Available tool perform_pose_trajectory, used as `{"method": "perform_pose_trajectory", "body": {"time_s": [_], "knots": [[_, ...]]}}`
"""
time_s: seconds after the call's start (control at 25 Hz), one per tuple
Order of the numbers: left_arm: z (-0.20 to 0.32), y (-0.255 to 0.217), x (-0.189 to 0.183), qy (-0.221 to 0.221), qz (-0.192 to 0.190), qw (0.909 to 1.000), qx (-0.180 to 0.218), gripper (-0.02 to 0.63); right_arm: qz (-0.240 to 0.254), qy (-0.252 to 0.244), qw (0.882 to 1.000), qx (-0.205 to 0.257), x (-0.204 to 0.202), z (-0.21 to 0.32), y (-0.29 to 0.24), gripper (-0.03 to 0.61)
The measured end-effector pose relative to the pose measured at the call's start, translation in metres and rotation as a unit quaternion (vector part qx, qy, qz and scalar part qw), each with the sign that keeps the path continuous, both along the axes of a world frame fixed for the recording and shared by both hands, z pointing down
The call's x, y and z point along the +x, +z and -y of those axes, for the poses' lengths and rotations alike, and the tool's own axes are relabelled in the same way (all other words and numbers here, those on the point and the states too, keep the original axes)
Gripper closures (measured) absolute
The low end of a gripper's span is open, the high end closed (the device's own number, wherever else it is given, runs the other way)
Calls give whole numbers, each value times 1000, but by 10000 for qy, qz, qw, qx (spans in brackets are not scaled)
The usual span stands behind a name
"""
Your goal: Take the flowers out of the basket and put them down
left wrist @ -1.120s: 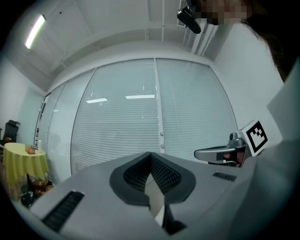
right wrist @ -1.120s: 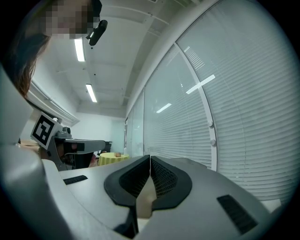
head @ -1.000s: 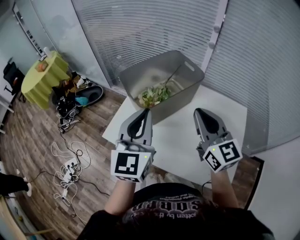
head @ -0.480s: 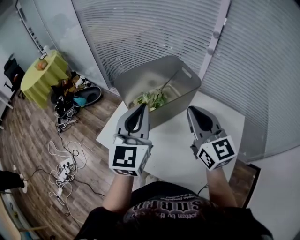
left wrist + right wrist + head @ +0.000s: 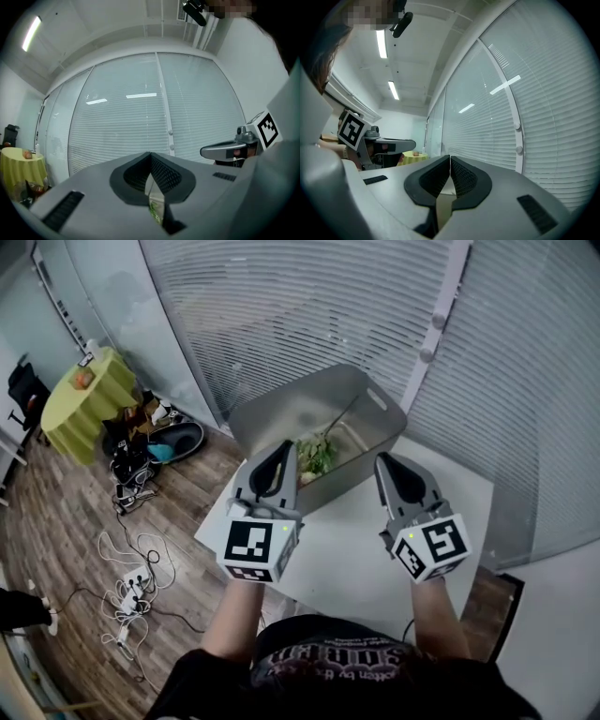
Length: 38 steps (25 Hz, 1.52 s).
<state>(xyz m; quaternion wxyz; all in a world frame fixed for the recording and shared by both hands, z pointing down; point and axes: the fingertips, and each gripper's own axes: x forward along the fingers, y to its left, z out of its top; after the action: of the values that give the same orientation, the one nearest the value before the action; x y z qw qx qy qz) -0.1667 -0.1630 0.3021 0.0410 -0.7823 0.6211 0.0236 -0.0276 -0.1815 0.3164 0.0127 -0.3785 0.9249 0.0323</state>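
Arms reach forward side by side from our body, both forearms bare and close to straight, each hand holding its tool level with the marker cube at the wrist end facing up. Our left claw point(image 5: 292, 444) points at the grey basket point(image 5: 281, 401). In the head view its tip shows against the basket's near left rim, and we cannot tell whether it touches. Its jaws are clenched tip to tip with nothing pinched between them. In the left gripper view a sliver of green shows just below the meeting tips.

Our right claw point(image 5: 383, 458) is also clenched and empty. It hangs over the white table point(image 5: 347, 549), near the right part of the basket's near wall. The two claws are parallel and well apart.

The flowers point(image 5: 317, 454), a green and pale bunch, lie inside the basket towards its near side, with a long stem slanting up towards the far wall. Closed blinds point(image 5: 300, 306) fill the space behind the basket.
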Motion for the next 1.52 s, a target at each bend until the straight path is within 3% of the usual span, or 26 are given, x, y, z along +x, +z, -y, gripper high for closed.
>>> {"method": "perform_pose_trajectory", "body": {"time_s": [0.44,0.68,0.92,1.04,1.28,1.44,1.52], "knots": [[70,-17,10,1009,252,9942,-292,611,-44,410,9991,35,-4,36,-9,551],[109,-19,18,1572,71,9870,-336,606,-24,627,9980,-10,0,46,-7,551],[144,16,26,1640,157,9834,-763,510,-44,664,9978,-46,3,55,-1,551],[157,39,31,1636,398,9798,-1078,455,-77,640,9979,-69,2,58,2,551],[177,91,50,2001,937,9575,-1857,297,-91,660,9977,-91,10,64,4,551],[185,126,47,1988,1150,9432,-2402,250,-105,719,9973,-81,16,64,2,549],[191,139,46,1983,1028,9380,-2650,239,-77,720,9973,-108,18,64,3,549]]}}
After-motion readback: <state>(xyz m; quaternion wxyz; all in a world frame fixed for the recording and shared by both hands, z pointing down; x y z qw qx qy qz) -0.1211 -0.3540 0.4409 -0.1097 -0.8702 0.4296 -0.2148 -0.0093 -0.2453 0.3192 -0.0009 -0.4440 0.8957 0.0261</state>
